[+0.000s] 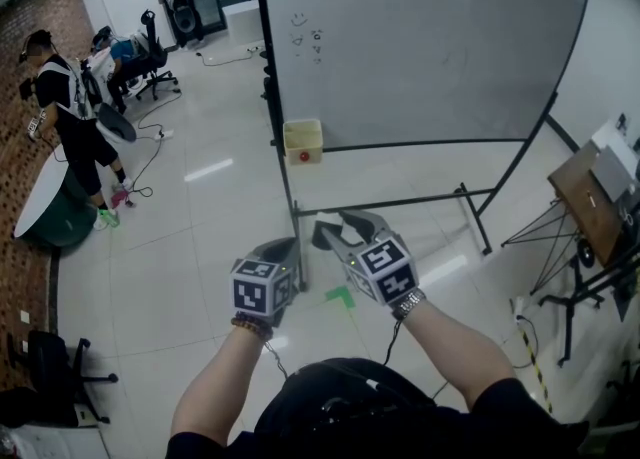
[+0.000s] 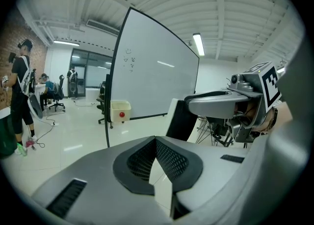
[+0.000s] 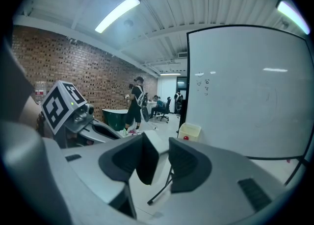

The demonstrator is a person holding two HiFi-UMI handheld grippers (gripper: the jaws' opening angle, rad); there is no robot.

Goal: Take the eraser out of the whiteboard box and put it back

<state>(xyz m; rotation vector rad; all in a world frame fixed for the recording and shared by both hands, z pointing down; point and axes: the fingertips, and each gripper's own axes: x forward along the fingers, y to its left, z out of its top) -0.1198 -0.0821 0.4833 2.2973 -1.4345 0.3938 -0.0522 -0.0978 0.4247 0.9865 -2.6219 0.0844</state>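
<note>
Eraser: cannot be made out in any view. Whiteboard box, pale yellow and open-topped, hangs at the lower left corner of the whiteboard. A red round spot shows on its front. Whether that is the eraser cannot be told.

Both claws are well apart from the box, held side by side over the floor.
- Left claw: pads pressed together, nothing between them.
- Right claw: pads apart, empty. Only floor and a thin black leg show through the gap.

Differences between views:
- Only the head view shows both forearms and the green tape mark on the floor beneath the claws.
- The left gripper view catches the right claw from the side, at its right edge.
- The right gripper view catches the left one's marker cube at its left, and the brick wall behind it.
- Small scribbles sit on the board's upper left.

Surroundings: the board's black upright comes down beside the box to the floor just ahead of the claws. A standing person is by a curved tabletop at far left. Another sits on an office chair. A wooden easel board stands at right.
</note>
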